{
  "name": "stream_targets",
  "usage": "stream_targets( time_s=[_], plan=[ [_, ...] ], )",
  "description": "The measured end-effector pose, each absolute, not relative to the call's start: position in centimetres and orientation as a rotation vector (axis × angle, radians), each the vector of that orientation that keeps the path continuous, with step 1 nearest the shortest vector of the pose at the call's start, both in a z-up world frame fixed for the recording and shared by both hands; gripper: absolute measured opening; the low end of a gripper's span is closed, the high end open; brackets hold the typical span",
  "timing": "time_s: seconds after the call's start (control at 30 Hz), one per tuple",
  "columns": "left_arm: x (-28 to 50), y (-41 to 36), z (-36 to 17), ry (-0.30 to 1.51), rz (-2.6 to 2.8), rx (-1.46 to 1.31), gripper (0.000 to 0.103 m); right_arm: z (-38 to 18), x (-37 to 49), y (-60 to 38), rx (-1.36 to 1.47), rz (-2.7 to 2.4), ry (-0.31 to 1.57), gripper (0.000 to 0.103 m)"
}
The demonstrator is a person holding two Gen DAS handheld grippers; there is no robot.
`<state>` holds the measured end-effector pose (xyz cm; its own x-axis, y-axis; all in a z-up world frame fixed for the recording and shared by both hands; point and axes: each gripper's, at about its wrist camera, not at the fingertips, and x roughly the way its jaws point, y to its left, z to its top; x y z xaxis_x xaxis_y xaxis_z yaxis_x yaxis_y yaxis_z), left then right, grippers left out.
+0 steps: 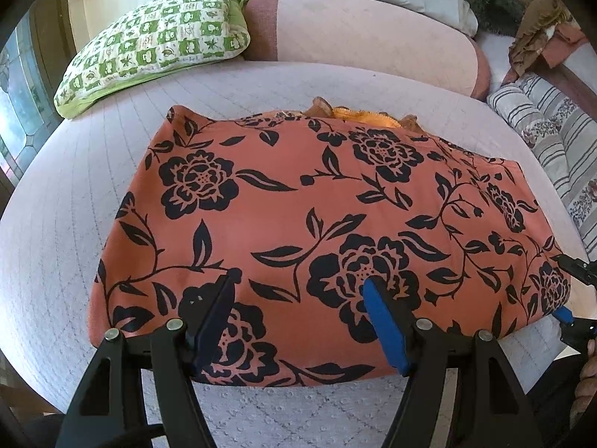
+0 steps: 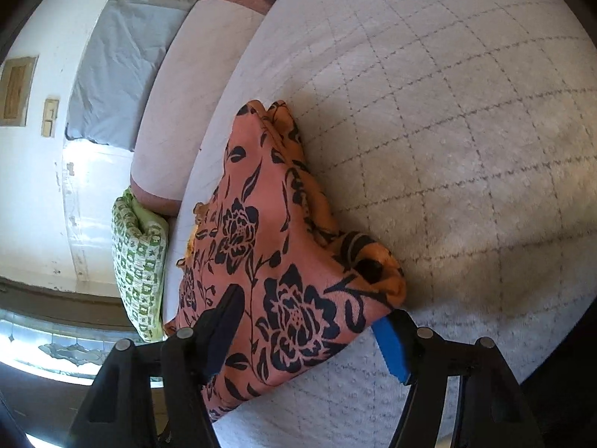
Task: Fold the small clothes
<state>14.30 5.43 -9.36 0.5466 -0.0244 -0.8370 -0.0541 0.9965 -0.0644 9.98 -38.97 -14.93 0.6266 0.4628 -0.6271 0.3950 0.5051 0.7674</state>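
Observation:
An orange garment with a black flower print point(image 1: 321, 220) lies folded flat on the quilted bed point(image 1: 74, 201). My left gripper point(image 1: 302, 283) is open, its fingers resting over the garment's near edge. My right gripper point(image 2: 309, 310) is open around the garment's right corner point(image 2: 291, 291), one finger above the cloth and the blue pad point(image 2: 390, 343) below it. The right gripper also shows at the right edge of the left wrist view point(image 1: 571, 291). An orange frilly edge point(image 1: 358, 112) peeks out at the garment's far side.
A green-and-white checked pillow point(image 1: 156, 44) lies at the bed's far left. A pink bolster point(image 1: 358, 33) runs along the back. Striped cushions point(image 1: 552, 130) and a heap of brown clothes point(image 1: 541, 33) sit at the right.

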Motion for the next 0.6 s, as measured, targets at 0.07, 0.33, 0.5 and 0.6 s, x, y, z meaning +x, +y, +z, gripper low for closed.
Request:
stream_targets(
  time_s=[0.07,0.33,0.5,0.6],
  plan=[
    [14.2,5.4,-9.2,0.989,0.02,-0.089,0.072,-14.5,10.1,-38.8,1.062,0.052,0.945,0.055],
    [14.3,5.0,-8.2,0.963,0.013,-0.093,0.072,-14.8,10.0,-38.4,1.037,0.038,0.964,0.054],
    [14.6,3.6,-8.4,0.952,0.003,-0.042,0.072,-14.8,10.1,-38.4,1.038,0.035,0.956,0.06],
    [16.1,1.8,-12.6,1.084,0.003,0.113,0.078,-15.0,10.3,-38.5,1.036,0.044,0.95,0.059]
  ],
)
